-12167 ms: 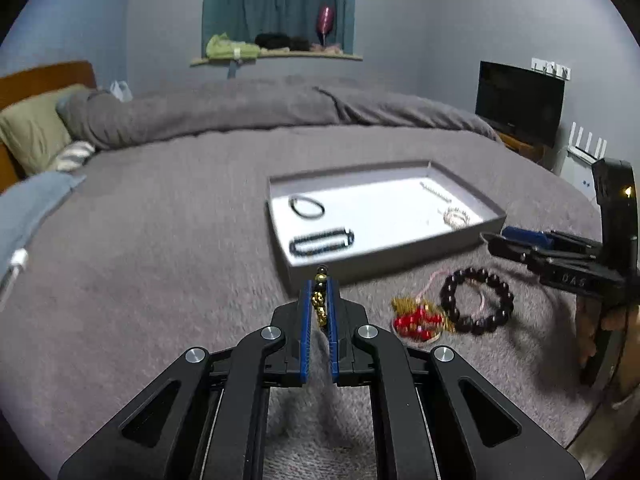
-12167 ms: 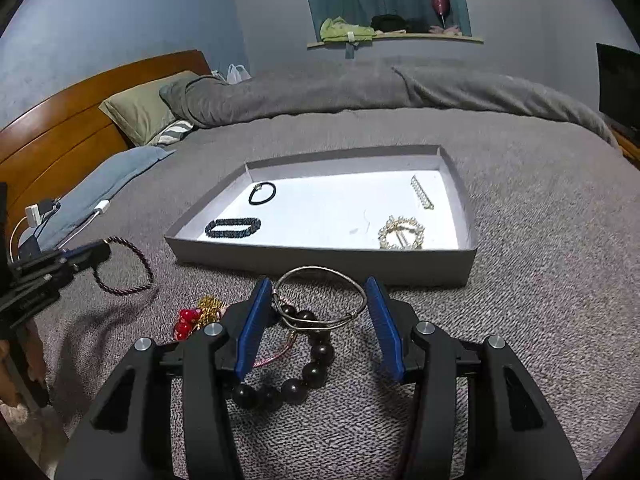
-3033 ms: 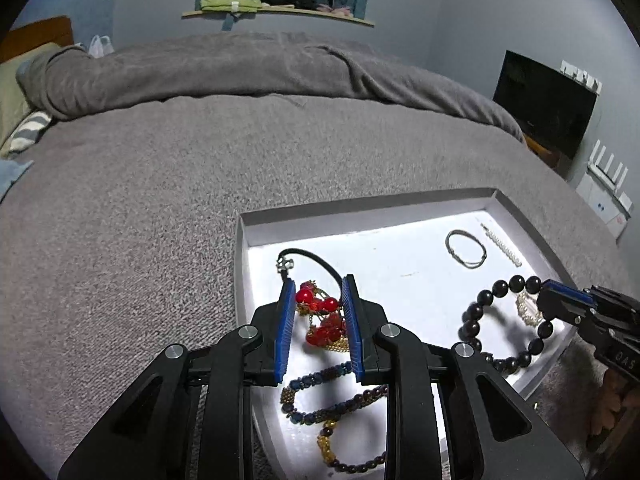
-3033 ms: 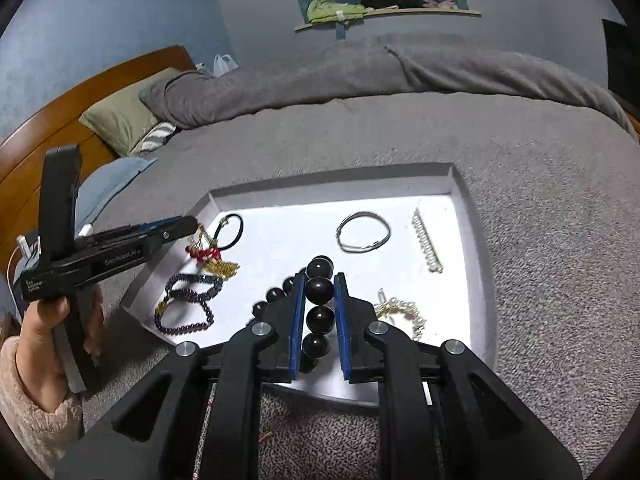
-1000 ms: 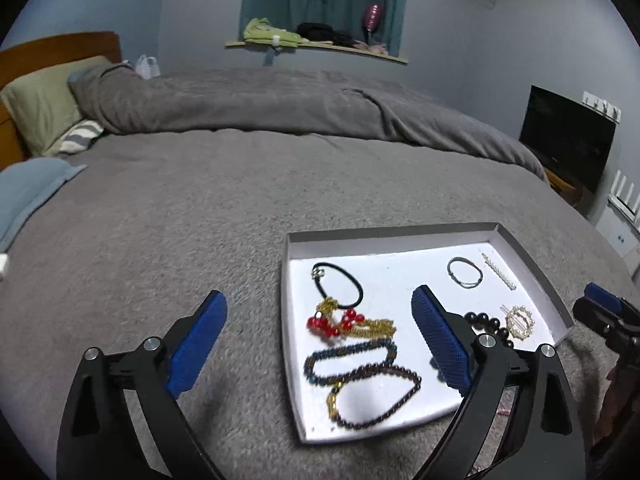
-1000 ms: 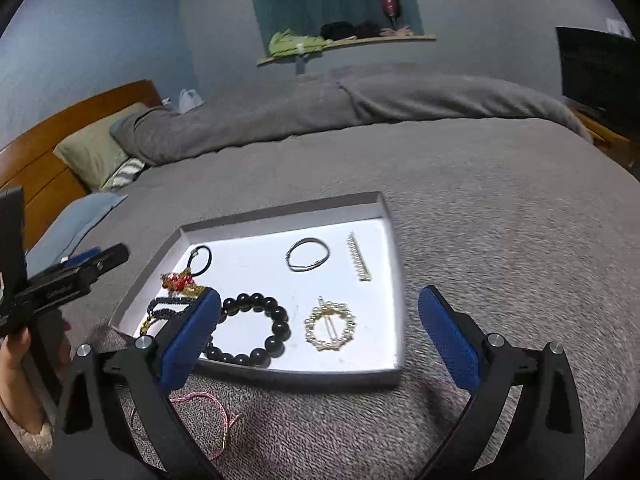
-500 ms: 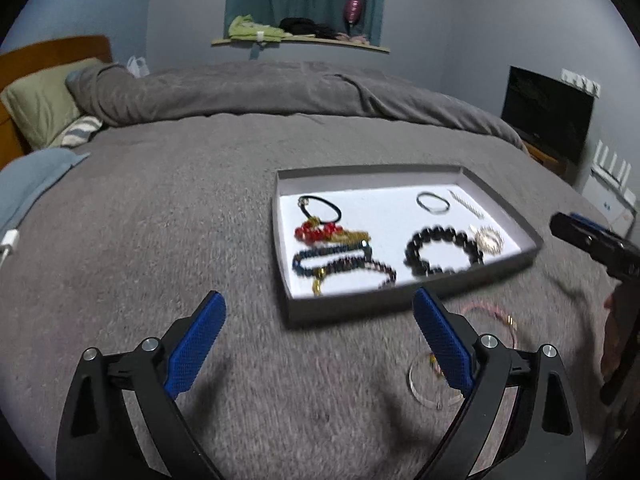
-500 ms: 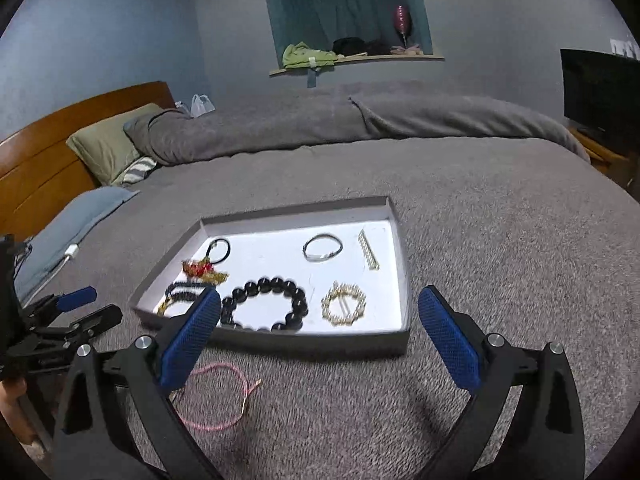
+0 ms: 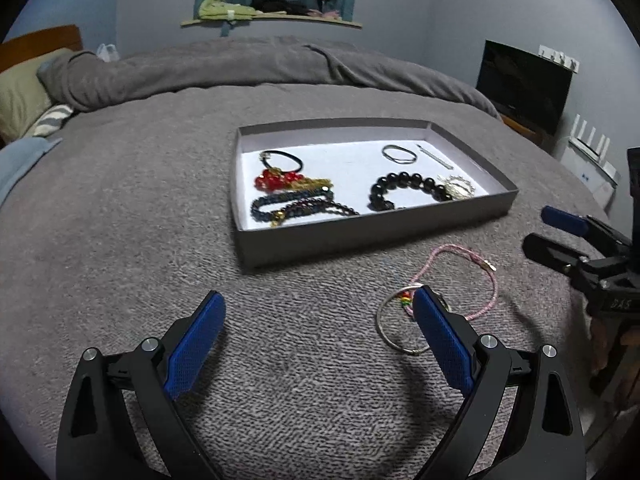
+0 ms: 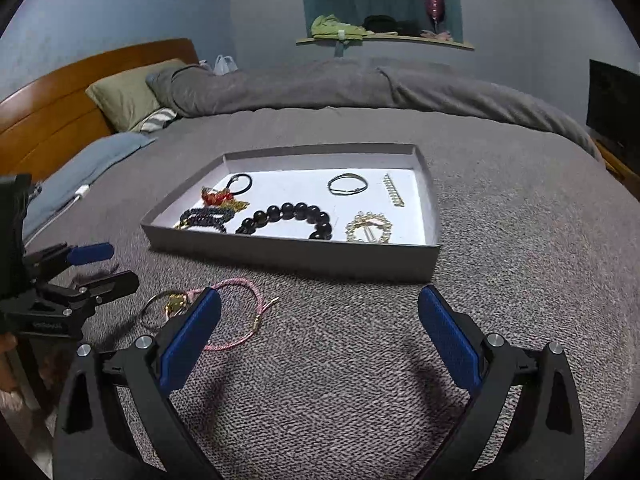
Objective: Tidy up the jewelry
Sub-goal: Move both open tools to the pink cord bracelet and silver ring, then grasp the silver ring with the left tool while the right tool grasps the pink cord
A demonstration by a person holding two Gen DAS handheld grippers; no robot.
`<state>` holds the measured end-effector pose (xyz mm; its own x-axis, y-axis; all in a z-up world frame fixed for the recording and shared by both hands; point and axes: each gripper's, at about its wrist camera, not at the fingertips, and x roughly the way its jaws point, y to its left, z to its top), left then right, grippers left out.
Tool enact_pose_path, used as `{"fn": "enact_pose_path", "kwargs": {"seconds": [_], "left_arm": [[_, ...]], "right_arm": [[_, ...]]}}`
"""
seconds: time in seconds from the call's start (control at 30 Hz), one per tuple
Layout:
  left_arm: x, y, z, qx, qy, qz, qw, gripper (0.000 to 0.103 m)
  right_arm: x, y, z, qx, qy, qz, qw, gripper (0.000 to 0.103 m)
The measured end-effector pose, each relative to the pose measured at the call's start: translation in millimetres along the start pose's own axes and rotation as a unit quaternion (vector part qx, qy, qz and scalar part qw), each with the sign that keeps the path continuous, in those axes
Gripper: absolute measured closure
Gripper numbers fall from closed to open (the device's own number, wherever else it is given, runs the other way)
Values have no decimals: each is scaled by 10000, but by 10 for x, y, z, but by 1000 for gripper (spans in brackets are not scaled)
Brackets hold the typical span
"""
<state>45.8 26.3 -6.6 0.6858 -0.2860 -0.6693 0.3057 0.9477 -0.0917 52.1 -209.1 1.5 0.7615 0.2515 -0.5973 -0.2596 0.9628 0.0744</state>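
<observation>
Two grippers, left (image 9: 316, 320) and right (image 10: 320, 320), spread wide and empty, grey tray (image 9: 372, 232) laid crosswise, pink cord bracelet (image 9: 468, 280) and metal ring (image 9: 388, 332) before it.

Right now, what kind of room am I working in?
Most likely a bedroom: the jewelry tray sits on a bed covered by a gray blanket, with a green pillow against a wooden headboard and a television by the wall.

left gripper (image 9: 318, 310): jaws spread wide, empty; right gripper (image 10: 320, 308): jaws spread wide, empty
</observation>
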Motion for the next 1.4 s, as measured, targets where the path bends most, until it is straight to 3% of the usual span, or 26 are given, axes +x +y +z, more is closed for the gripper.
{"fn": "enact_pose_path", "kwargs": {"seconds": [0.07, 0.13, 0.2, 0.37, 0.57, 0.87, 1.07, 1.33, 1.4], "left_arm": [[7, -15, -3, 27, 49, -84, 9999, 12], [31, -33, -2, 45, 113, -141, 9998, 21], [69, -63, -11, 99, 239, -263, 9993, 40], [86, -141, -28, 245, 305, -387, 9985, 52], [139, -207, -53, 368, 453, -514, 9970, 68], [259, -263, -108, 561, 649, -425, 9954, 69], [263, -322, -123, 763, 615, -321, 9947, 79], [301, -364, -132, 918, 639, -347, 9931, 88], [302, -353, -121, 882, 617, -340, 9936, 97]], "right_arm": [[8, 35, -5, -102, 35, 1, 9999, 17], [13, 52, -9, -126, 70, 30, 9999, 24], [34, 61, -10, -105, 138, 107, 9998, 35], [102, 99, -35, -31, 330, 400, 9986, 57], [185, 203, -64, -124, 478, 540, 9973, 71], [323, 235, -104, -81, 697, 607, 9957, 83], [375, 213, -119, 8, 792, 653, 9947, 94], [374, 212, -120, 5, 785, 647, 9948, 98], [361, 209, -118, 26, 754, 654, 9950, 98]]}}
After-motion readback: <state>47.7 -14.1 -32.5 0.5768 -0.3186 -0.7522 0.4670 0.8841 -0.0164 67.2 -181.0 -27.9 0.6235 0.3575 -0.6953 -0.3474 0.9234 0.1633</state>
